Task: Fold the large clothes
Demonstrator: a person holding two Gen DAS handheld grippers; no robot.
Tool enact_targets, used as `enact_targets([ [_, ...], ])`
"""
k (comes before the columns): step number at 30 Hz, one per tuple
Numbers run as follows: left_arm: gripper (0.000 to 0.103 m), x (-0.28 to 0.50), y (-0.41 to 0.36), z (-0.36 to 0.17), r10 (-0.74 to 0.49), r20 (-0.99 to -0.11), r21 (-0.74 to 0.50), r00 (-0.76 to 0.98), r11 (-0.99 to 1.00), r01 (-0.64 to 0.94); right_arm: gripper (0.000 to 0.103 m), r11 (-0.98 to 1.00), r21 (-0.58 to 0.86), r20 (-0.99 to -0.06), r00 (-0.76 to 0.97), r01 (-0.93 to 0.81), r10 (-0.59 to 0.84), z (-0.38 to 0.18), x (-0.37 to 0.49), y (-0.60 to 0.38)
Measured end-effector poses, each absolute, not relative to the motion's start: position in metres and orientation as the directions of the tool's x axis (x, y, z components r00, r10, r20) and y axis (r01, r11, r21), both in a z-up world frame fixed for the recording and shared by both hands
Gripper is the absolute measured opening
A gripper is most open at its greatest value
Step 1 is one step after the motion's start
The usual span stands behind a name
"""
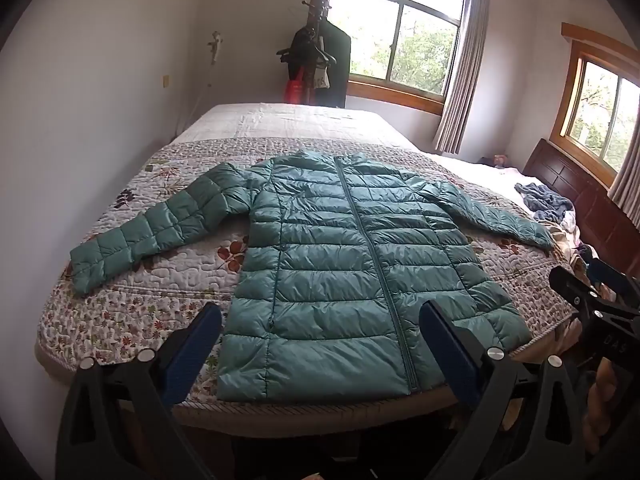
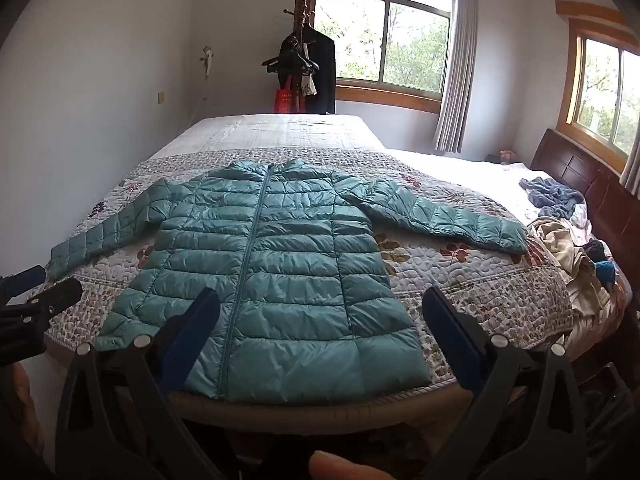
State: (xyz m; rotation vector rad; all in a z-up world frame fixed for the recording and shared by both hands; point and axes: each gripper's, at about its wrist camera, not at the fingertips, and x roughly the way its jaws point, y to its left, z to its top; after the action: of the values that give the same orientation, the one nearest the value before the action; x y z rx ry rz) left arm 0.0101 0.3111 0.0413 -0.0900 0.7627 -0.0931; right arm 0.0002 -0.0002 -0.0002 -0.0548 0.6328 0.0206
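A teal quilted puffer jacket (image 1: 340, 264) (image 2: 276, 264) lies flat and zipped on the bed, front up, hem at the near edge, both sleeves spread out to the sides. My left gripper (image 1: 320, 316) hovers open above the hem, its blue pads wide apart with nothing between them. My right gripper (image 2: 322, 304) is open too, over the hem's right half and holding nothing. In the left wrist view the right gripper (image 1: 592, 292) shows at the right edge. In the right wrist view the left gripper (image 2: 36, 292) shows at the left edge.
The bed (image 1: 132, 312) wears a floral quilt (image 2: 480, 280). A pile of loose clothes (image 2: 560, 224) lies on its right side by a dark wooden headboard (image 2: 592, 188). A coat rack (image 2: 300, 64) stands at the far wall beside a window (image 2: 380, 40).
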Motion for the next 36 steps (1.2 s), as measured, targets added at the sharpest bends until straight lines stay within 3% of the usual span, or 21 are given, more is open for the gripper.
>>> enact_targets([
  [36, 0.099, 0.0113, 0.3125, 0.0421, -0.118, -0.680, -0.113, 0.724, 0.992, 0.056, 0.100, 0.998, -0.055, -0.592, 0.806, -0.028, -0.010, -0.0011, 0.0071, -0.0027],
])
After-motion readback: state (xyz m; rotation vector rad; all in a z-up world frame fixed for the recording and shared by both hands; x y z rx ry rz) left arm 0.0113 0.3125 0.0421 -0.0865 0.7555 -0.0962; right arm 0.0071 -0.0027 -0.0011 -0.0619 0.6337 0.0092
